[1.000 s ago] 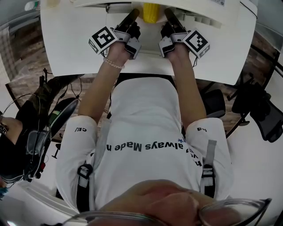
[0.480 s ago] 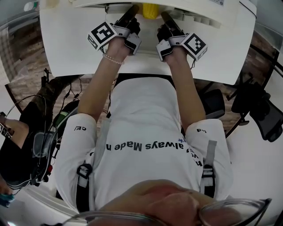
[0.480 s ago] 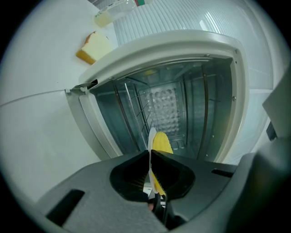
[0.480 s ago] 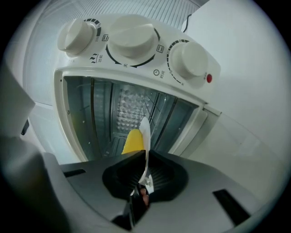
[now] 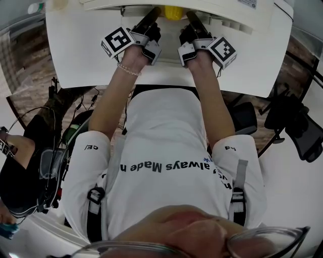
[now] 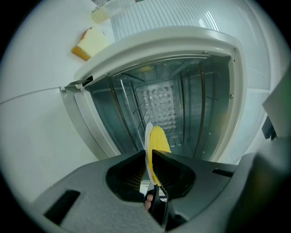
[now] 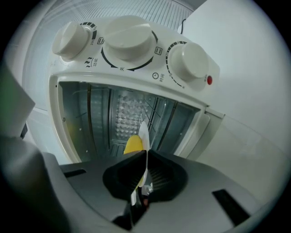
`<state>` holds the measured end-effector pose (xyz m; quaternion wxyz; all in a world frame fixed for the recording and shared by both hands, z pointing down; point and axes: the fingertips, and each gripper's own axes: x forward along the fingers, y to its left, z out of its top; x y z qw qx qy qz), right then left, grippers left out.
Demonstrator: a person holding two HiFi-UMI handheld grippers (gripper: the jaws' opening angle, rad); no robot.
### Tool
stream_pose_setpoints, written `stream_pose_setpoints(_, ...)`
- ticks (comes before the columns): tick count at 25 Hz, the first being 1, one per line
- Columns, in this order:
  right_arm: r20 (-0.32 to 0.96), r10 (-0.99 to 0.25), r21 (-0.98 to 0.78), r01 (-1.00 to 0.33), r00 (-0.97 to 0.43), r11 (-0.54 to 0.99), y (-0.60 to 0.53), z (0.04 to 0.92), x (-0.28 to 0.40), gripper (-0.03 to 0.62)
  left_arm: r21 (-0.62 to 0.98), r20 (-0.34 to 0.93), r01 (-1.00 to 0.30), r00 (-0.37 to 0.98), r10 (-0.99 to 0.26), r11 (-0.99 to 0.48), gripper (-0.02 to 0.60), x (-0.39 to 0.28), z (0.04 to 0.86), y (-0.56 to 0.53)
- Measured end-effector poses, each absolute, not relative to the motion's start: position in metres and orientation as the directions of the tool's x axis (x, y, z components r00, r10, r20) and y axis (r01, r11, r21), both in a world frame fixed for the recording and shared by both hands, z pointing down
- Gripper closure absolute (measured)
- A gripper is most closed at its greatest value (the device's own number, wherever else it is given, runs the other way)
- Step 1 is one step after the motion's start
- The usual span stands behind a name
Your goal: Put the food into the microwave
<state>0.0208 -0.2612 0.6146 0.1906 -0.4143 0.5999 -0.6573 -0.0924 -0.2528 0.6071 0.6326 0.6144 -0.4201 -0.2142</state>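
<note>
A white counter (image 5: 81, 50) fills the top of the head view, with wood-pattern floor and a black swivel chair (image 5: 298, 126) beyond its right edge. At its far side stands a white countertop microwave (image 5: 227, 7) with its front open.

The person reaches forward with both arms. The left hand-held gripper (image 5: 153, 15) and the right hand-held gripper (image 5: 192, 17) flank a piece of yellow food (image 5: 173, 11) at the oven's mouth. From above little more of it shows, since the microwave's top edge covers the rest.

The gripper views fill that in. The left hand-held gripper (image 6: 149, 157) is clamped tight on the rim of a thin white plate (image 6: 147, 134), seen edge-on. The yellow food (image 6: 159, 141) lies on the plate, in front of the metal-walled cavity (image 6: 182, 95) and its wire rack (image 6: 129, 104). Only this view shows a pale wedge of cake with an orange crust (image 6: 91, 43) on the counter beside the microwave.

The right hand-held gripper (image 7: 146, 157) is likewise closed on the plate's opposite rim (image 7: 143, 132), the food (image 7: 134, 144) just beyond its jaws. Only here do the three white dials (image 7: 129, 38) and a small red lamp (image 7: 209, 80) appear.
</note>
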Motion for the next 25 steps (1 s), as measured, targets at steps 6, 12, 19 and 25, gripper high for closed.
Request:
stream_pose_setpoints(6, 0.306, -0.751, -0.951, -0.228, -0.585, -0.209, -0.265, 0.612, 0.017, 0.576, 0.954, 0.277, -0.255, 0.552, -0.786, 0.157, 0.563, -0.093, 0.607, -0.251)
stream_pose_setpoints(12, 0.298, -0.759, -0.953, -0.224, -0.579, -0.203, -0.265, 0.61, 0.016, 0.574, 0.955, 0.275, -0.245, 0.542, -0.794, 0.164, 0.563, -0.093, 0.604, -0.252)
stream_pose_setpoints(19, 0.306, -0.735, -0.949, -0.25, -0.605, -0.189, -0.257, 0.609, 0.013, 0.569, 0.958, 0.27, -0.231, 0.53, -0.804, 0.17, 0.563, -0.094, 0.604, -0.254)
stream_pose_setpoints(25, 0.304, -0.736, -0.95, -0.25, -0.606, -0.187, -0.257, 0.608, 0.013, 0.571, 0.958, 0.269, -0.231, 0.529, -0.805, 0.169, 0.563, -0.094, 0.604, -0.256)
